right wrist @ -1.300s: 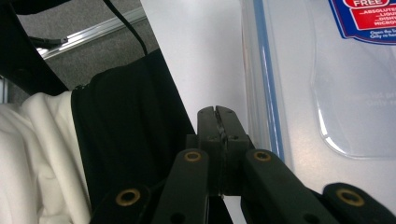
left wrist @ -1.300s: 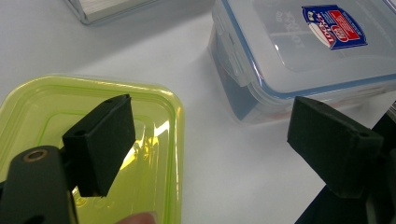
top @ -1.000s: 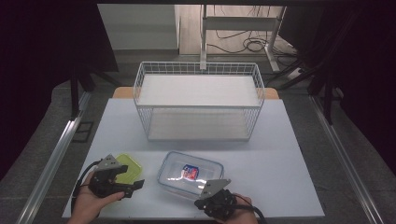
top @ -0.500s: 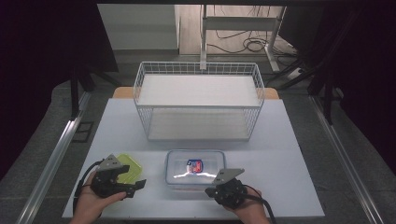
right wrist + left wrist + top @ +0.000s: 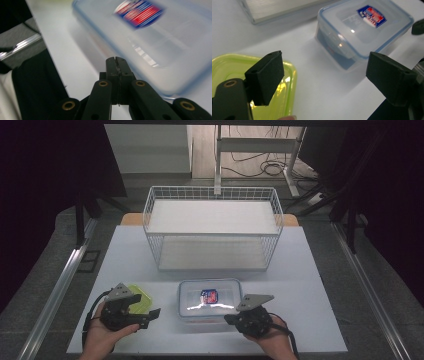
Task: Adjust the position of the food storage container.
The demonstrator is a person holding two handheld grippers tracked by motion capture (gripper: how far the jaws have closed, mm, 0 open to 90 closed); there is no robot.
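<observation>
Clear lidded box [image 5: 210, 299] with red-blue label sits on the worktop [image 5: 320, 285]; left claw [image 5: 324, 75] gapes wide over a green lid [image 5: 284, 100]; right claw [image 5: 116, 61] is clenched, empty.

A clear lidded container [image 5: 210, 304] sits near-centre on the white table [image 5: 310, 285], between the left gripper [image 5: 150, 315] and right gripper [image 5: 229, 319]; a wire basket [image 5: 212, 232] stands farther back.

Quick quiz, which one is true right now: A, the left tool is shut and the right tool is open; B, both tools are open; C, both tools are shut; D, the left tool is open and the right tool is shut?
D: the left tool has its jaws spread wide above the green lid, while the right tool has its jaws pressed together beside the clear container.
</observation>
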